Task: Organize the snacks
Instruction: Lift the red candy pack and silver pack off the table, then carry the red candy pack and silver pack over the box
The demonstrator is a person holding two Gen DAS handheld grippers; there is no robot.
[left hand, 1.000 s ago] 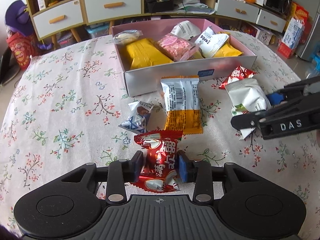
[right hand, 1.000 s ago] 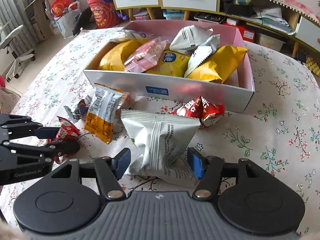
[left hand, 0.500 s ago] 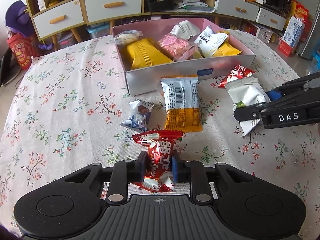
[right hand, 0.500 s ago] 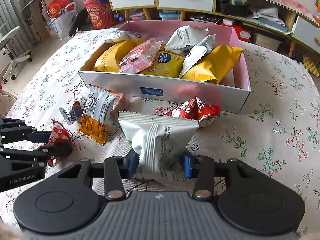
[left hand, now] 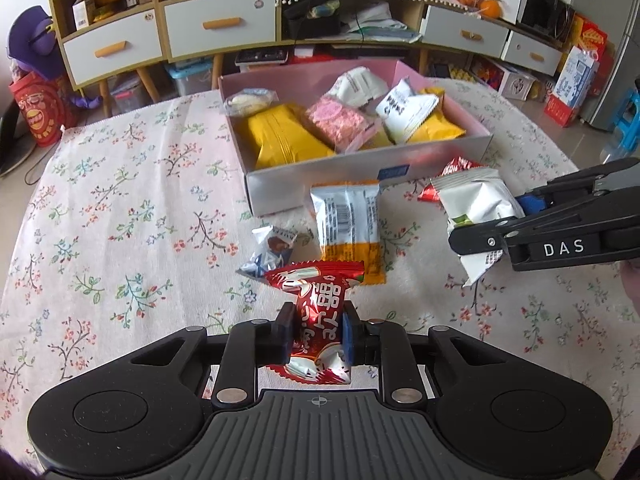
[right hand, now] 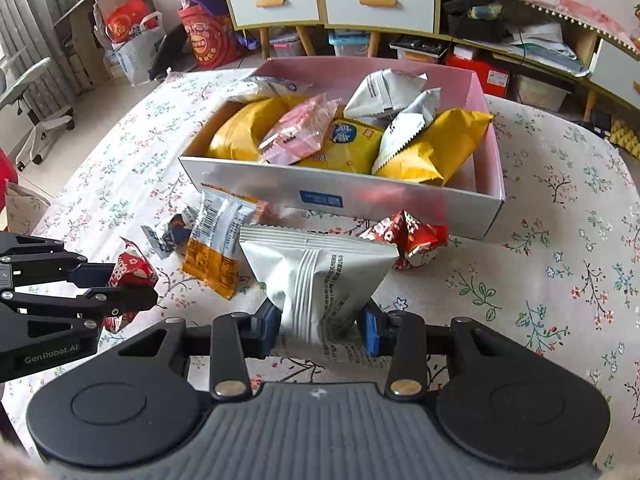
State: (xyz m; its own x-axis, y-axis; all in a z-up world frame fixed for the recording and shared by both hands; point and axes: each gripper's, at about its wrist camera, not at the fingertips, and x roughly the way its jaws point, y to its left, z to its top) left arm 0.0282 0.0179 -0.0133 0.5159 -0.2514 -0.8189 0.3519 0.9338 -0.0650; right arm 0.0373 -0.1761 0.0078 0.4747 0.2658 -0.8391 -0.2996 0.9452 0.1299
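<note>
Gripping one snack packet in each pair of tongs, over the flowered tablecloth [left hand: 120, 208] in front of the box.

Nearest, the left gripper [left hand: 316, 334] has its blue pads pressed narrow on the waist of a red packet [left hand: 318, 320], which crumples between them; the right gripper [right hand: 320, 330] is closing, its pads squeezing the lower part of a white packet [right hand: 316, 276] that stands upright. Just beyond on the cloth lie an orange-and-white packet [left hand: 350, 226], a small blue-and-white wrapper [left hand: 270, 250] beside it, and a second red packet [right hand: 408, 238] close against the box front. Farther back sits the pink-lined box [right hand: 340, 196], already holding yellow, pink and white packets heaped together. Behind the table stand cabinets with white drawers [left hand: 220, 24].
</note>
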